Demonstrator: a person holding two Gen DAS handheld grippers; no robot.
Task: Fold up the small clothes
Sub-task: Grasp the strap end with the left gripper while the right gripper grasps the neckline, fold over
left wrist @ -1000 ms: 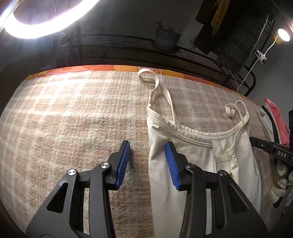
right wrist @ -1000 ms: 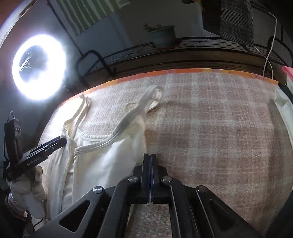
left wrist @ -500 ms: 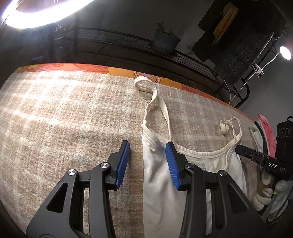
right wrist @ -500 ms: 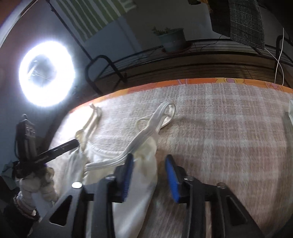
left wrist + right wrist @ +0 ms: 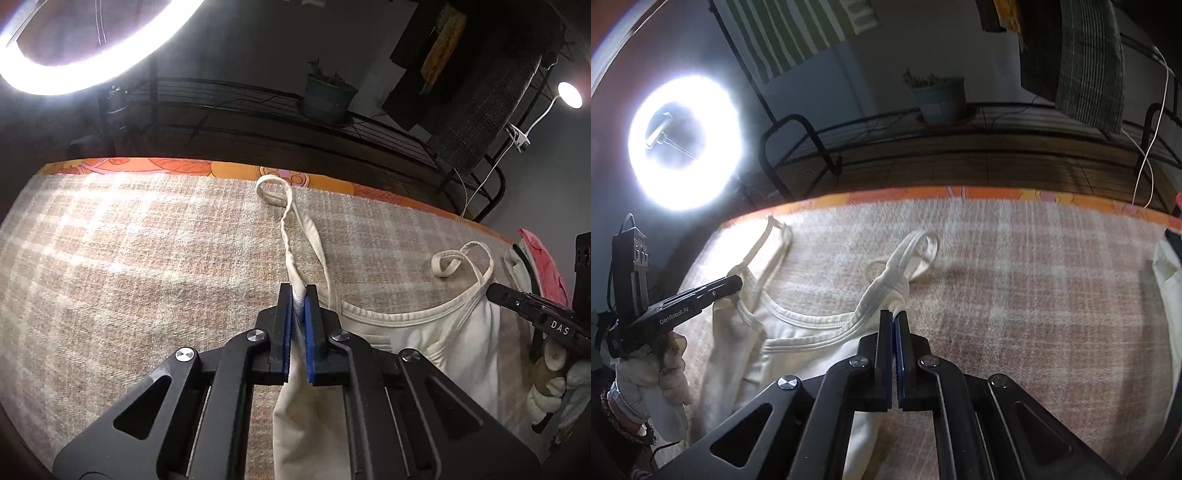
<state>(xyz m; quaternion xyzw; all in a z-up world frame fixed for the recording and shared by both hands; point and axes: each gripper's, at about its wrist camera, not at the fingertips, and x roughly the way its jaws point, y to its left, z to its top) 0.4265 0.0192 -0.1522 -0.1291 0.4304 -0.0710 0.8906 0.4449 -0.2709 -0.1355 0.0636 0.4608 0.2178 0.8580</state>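
Pinching the cream-white strappy camisole top (image 5: 413, 354) at its left upper corner, the left claw (image 5: 298, 295) has its blue pads (image 5: 309, 339) clamped on the fabric just where a thin shoulder strap (image 5: 291, 221) begins; that strap runs away over the beige-and-pink checked woven blanket (image 5: 147, 258) covering the desk and ends in a loop near the orange flowered edge. At the right of this view the other black claw reaches the top's far corner, beside a second looped strap. From the right wrist, the right claw (image 5: 894, 317) is likewise closed, gripping the bunched hem and strap root at the garment's right upper corner, the neckline sagging between both grips. The left claw (image 5: 733, 284) shows at the left, held by a white-gloved hand (image 5: 646, 376), under a bright ring lamp (image 5: 685, 142).
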